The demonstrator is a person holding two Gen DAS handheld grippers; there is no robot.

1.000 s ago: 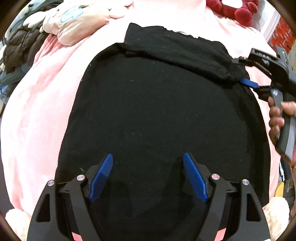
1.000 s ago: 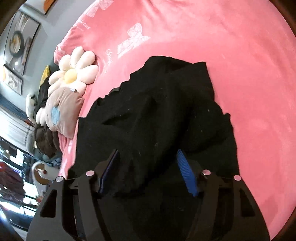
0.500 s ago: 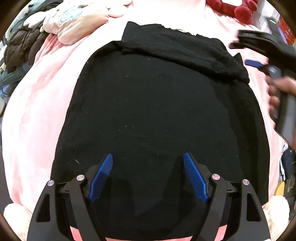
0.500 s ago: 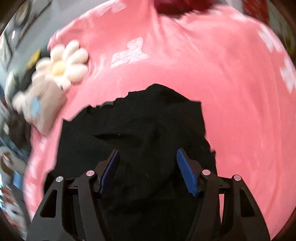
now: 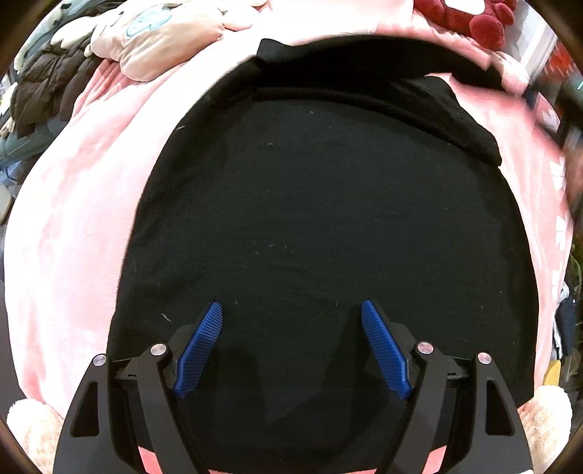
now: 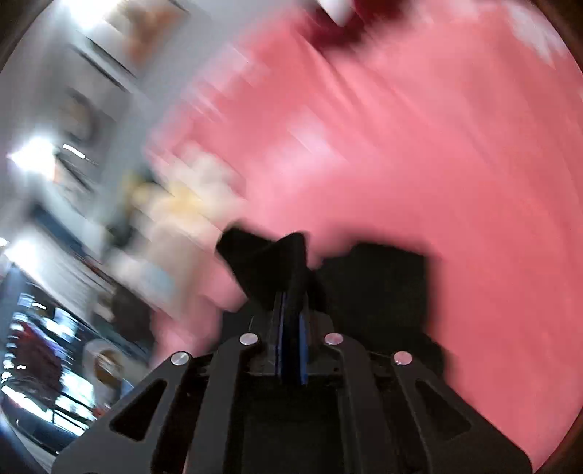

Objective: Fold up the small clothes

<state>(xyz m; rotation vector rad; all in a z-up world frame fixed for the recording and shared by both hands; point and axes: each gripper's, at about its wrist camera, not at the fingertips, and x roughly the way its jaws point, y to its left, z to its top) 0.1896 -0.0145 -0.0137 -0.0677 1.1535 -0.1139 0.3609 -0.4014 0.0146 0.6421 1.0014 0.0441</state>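
A black garment (image 5: 328, 218) lies spread on a pink blanket (image 5: 73, 218); its far edge is folded and looks pulled up in a blurred band. My left gripper (image 5: 291, 304) hovers open over the garment's near part, nothing between its blue pads (image 5: 198, 350). In the blurred right wrist view my right gripper (image 6: 291, 291) is shut on a pinched fold of the black garment (image 6: 382, 277), which stands up in a peak between the pads. Only a blurred dark streak at the right edge of the left wrist view hints at the right gripper.
A beige plush pillow (image 5: 164, 40) and a dark padded jacket (image 5: 47, 87) lie at the far left. A red plush toy (image 5: 484, 22) sits at the far right. Fluffy cream items (image 5: 32, 430) flank my left gripper. Pink blanket (image 6: 437, 146) stretches beyond the garment.
The right gripper went from open over the garment to shut on a fold of it and swept fast, leaving the left wrist view. The garment's far edge rose. The left gripper stayed put.
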